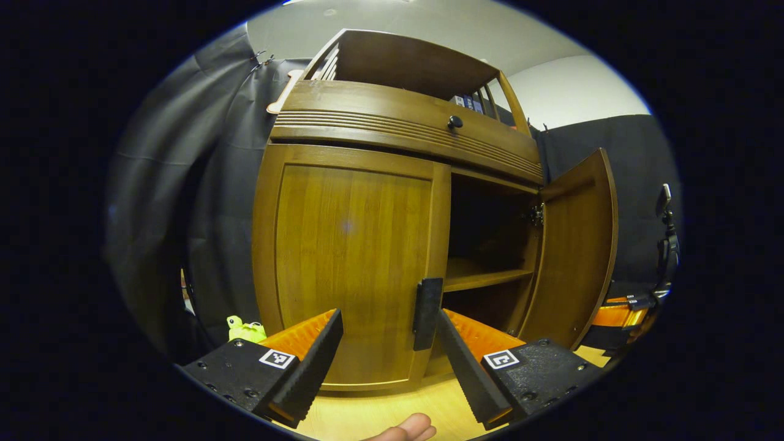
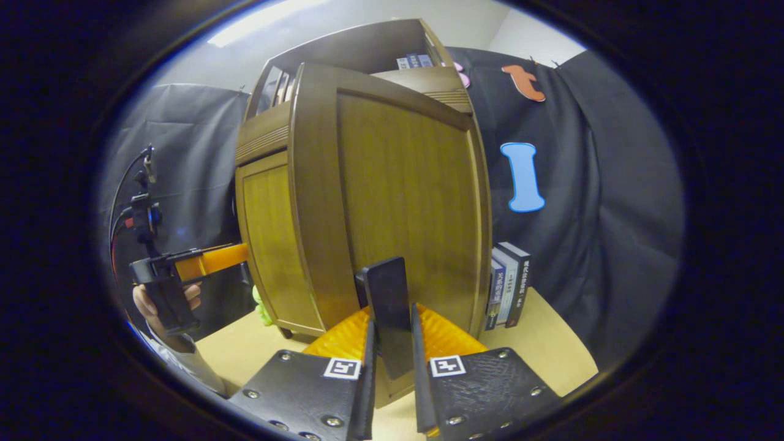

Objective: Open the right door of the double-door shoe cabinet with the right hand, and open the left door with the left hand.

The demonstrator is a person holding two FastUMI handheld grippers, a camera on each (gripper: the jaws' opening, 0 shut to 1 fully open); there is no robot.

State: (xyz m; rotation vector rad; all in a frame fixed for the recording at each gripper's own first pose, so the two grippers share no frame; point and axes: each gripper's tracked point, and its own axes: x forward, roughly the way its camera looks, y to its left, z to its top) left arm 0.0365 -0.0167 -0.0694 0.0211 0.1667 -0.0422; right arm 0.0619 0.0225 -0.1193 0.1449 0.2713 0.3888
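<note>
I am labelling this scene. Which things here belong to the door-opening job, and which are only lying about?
Job: right door, its handle, right gripper; left door, its handle, left gripper.
Lying about: books, green toy, drawer knob.

The left gripper view faces the cabinet (image 1: 392,202) front from low, beyond its fingers; the right gripper view sits close against the open right door (image 2: 404,202). Both share the cabinet.

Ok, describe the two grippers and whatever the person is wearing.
Each gripper, left gripper and right gripper, has two wedge-shaped fingers with ribbed inner faces, on black textured blocks with screws. Each block carries a square black-and-white marker. Seen from the right gripper view, the left gripper has an orange body with a black handle, and cables run up from a mount above it. The sleeve is light grey.
</note>
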